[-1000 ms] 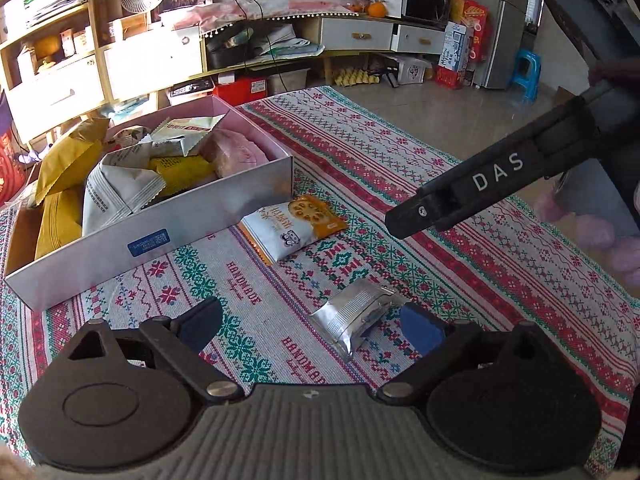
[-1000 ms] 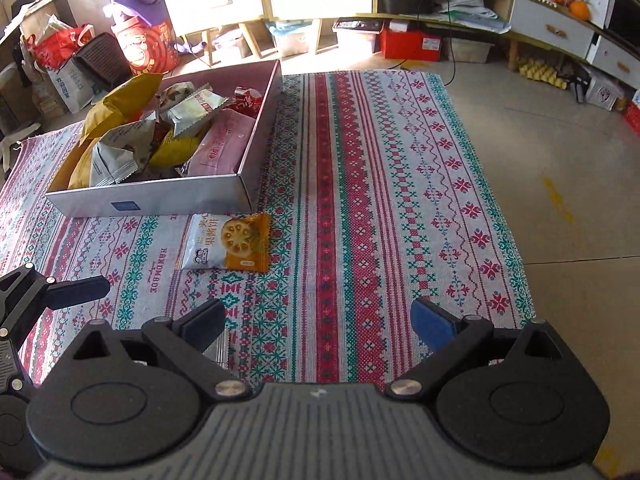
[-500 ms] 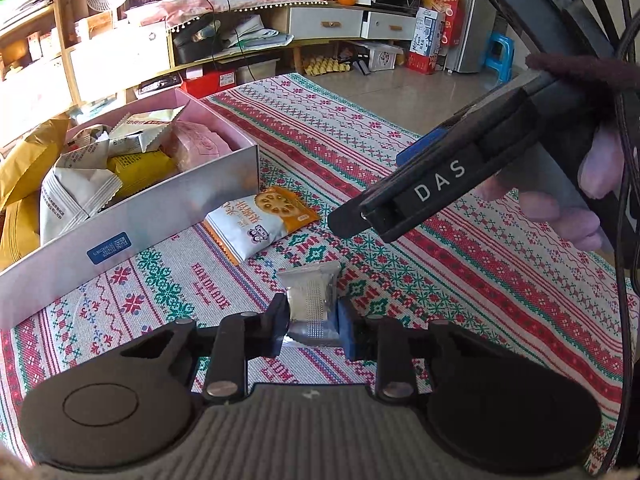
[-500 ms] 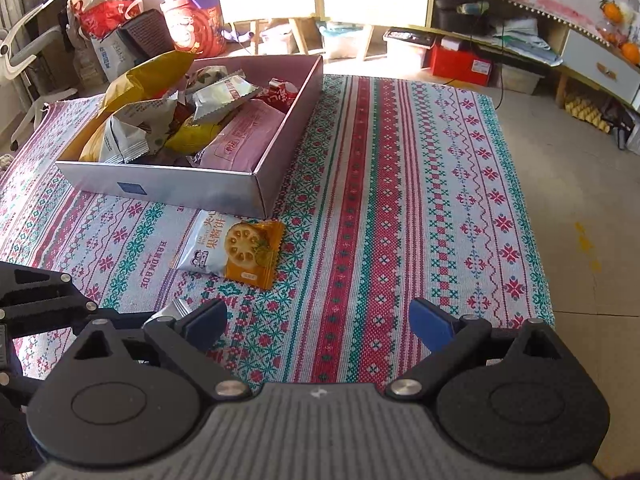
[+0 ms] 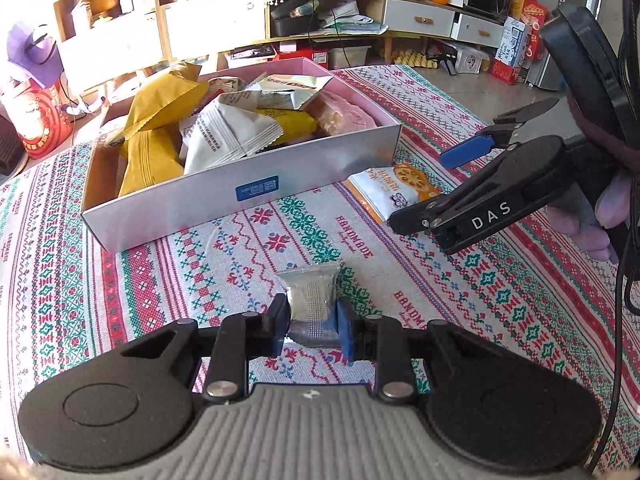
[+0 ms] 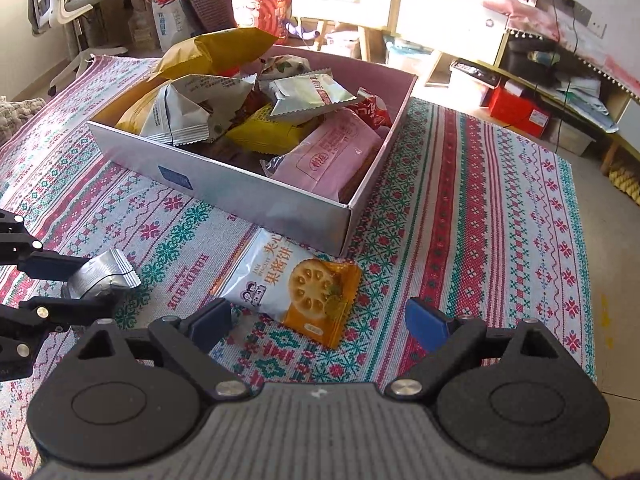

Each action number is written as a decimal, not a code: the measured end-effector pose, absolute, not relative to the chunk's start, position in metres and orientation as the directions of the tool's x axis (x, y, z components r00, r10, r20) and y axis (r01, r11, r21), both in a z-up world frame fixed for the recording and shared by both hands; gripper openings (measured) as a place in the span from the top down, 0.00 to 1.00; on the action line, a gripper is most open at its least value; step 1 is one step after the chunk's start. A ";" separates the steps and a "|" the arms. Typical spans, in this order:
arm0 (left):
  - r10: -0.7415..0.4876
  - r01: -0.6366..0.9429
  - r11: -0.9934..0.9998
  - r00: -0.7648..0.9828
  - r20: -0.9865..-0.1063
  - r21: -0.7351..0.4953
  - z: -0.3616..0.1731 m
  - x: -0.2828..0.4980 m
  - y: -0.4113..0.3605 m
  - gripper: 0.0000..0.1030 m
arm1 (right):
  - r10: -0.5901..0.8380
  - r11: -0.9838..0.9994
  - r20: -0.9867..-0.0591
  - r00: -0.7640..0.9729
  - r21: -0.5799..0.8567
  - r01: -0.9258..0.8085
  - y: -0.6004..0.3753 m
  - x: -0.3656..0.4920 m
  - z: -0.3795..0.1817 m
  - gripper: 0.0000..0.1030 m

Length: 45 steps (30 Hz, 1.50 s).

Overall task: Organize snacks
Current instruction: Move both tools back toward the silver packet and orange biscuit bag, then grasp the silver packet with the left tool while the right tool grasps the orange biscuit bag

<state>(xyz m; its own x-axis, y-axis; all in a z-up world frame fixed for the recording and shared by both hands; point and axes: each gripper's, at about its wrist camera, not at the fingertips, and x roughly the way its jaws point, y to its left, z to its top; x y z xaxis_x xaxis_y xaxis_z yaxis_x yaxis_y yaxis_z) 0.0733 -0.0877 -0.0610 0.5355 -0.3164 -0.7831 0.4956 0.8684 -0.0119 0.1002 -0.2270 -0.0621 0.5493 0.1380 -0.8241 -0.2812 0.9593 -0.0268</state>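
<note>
The left gripper (image 5: 312, 330) is clamped on a small silver packet (image 5: 311, 300), held just above the patterned cloth (image 5: 500, 300), near side of the box (image 5: 248, 196). The slick foil could slip out on the way over the box wall. The right gripper (image 6: 318, 322) hangs open over the biscuit packet (image 6: 292, 280). A second ago, the silver packet lay ungripped and the right gripper was farther from the biscuits.
</note>
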 end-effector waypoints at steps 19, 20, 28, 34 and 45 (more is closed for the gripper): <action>-0.264 0.338 0.938 0.542 -0.798 -0.081 -0.061 0.078 -0.016 0.69 | 0.189 0.953 -0.813 0.551 0.018 -0.301 -0.196 0.093 -0.059 0.33; -0.255 0.326 0.942 0.540 -0.802 -0.080 -0.062 0.078 -0.013 0.69 | 0.187 0.953 -0.815 0.549 0.016 -0.301 -0.194 0.094 -0.059 0.34; -0.263 0.310 0.945 0.548 -0.794 -0.099 -0.064 0.075 -0.002 0.69 | 0.225 0.935 -0.832 0.507 0.039 -0.353 -0.169 0.083 -0.056 0.36; -0.273 0.312 0.944 0.554 -0.787 -0.108 -0.065 0.072 0.000 0.67 | 0.287 0.889 -0.839 0.462 0.055 -0.454 -0.151 0.065 -0.052 0.34; -0.293 0.308 0.942 0.563 -0.773 -0.132 -0.065 0.073 0.001 0.58 | 0.238 0.917 -0.846 0.477 0.033 -0.398 -0.150 0.081 -0.055 0.26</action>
